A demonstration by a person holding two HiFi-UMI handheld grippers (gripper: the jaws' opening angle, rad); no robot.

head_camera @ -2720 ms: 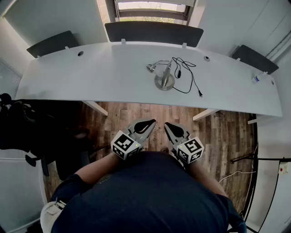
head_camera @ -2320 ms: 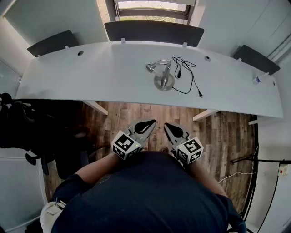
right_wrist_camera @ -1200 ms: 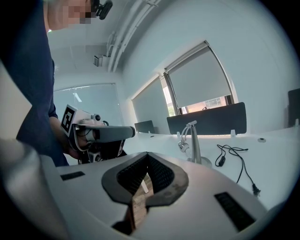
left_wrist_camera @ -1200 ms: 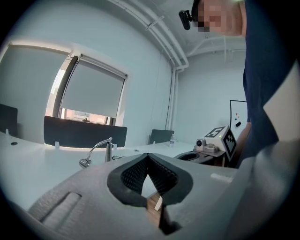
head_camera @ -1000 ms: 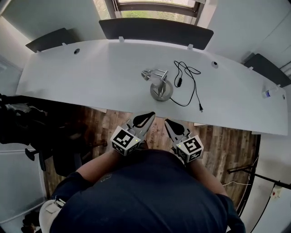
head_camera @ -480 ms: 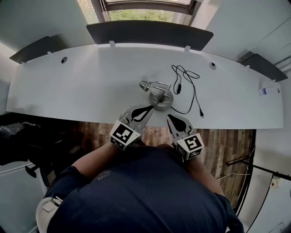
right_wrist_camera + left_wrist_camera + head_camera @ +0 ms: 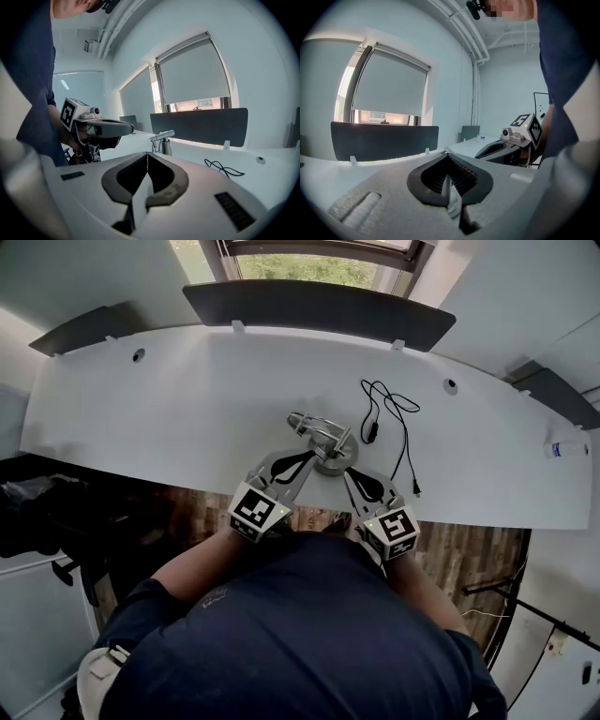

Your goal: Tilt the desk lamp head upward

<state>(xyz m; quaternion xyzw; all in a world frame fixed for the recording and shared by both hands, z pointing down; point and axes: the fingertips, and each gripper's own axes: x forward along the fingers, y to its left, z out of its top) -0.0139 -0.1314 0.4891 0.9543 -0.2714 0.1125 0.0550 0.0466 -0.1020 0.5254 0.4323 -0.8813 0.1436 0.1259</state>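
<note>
A small silver desk lamp (image 7: pixel 323 440) stands on the white desk (image 7: pixel 169 418), round base near the front edge and head (image 7: pixel 298 420) pointing left. My left gripper (image 7: pixel 312 455) is shut and empty, its tip just left of the lamp's base. My right gripper (image 7: pixel 346 475) is also shut and empty, its tip just short of the base on the right. In the right gripper view the lamp (image 7: pixel 162 139) rises straight beyond the shut jaws, with the left gripper (image 7: pixel 101 127) at its left. In the left gripper view my own jaws hide the lamp.
The lamp's black cable (image 7: pixel 389 418) lies looped on the desk to the right of it. A small bottle (image 7: pixel 567 450) rests at the far right end. Dark privacy screens (image 7: pixel 309 315) line the desk's back edge below a window.
Both grippers have moved forward from over the wooden floor to over the desk's front edge, ending beside the lamp's base. They stay shut.
</note>
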